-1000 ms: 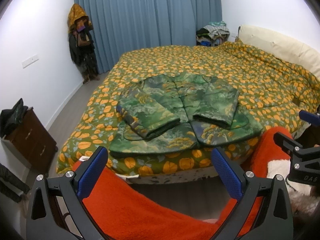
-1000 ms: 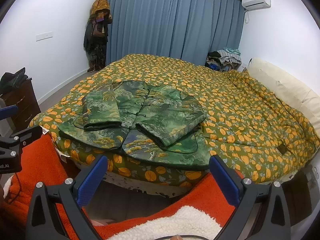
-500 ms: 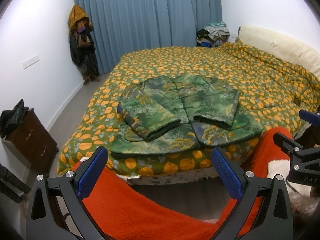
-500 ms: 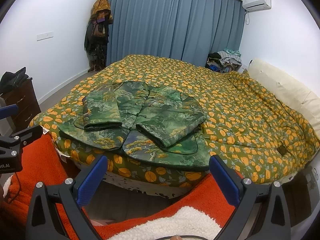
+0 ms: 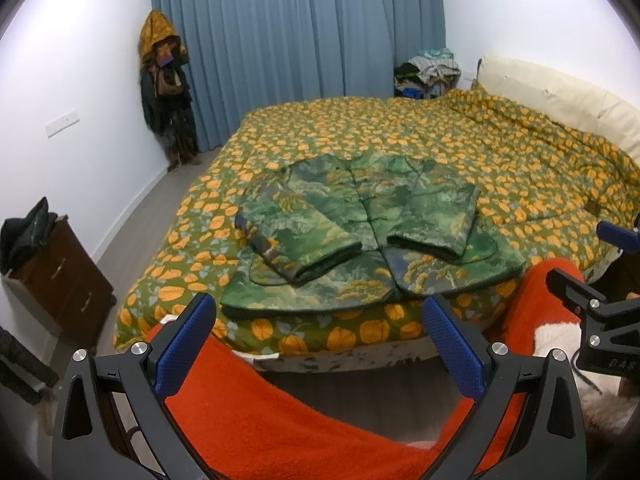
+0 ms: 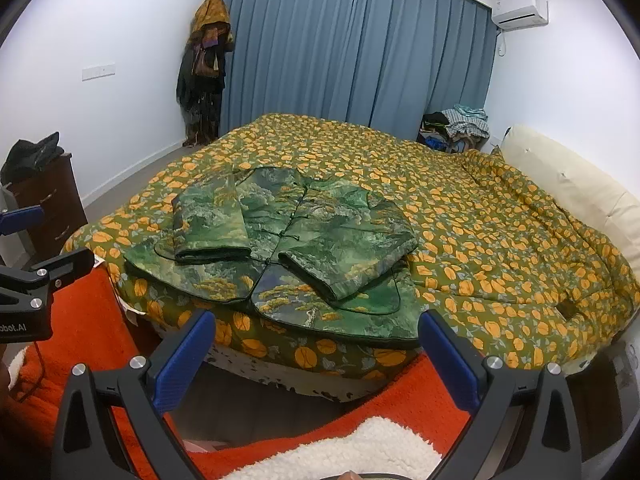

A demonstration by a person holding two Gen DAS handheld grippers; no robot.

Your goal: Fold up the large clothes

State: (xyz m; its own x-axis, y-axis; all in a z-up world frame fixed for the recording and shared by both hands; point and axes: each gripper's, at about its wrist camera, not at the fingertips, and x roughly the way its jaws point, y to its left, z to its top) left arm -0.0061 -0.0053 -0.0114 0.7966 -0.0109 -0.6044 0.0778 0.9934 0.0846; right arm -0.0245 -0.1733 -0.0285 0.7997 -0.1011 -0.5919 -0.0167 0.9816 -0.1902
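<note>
Green jacket flat on the bed, near the front edge, both sleeves folded over the front; left gripper spread wide, holding nothing, well apart from jacket; right gripper also spread, empty.

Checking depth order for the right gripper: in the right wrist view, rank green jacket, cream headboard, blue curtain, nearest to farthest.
From the right gripper:
1. Green jacket, straight ahead at the bed's near edge.
2. Cream headboard, far right.
3. Blue curtain, back wall.
</note>
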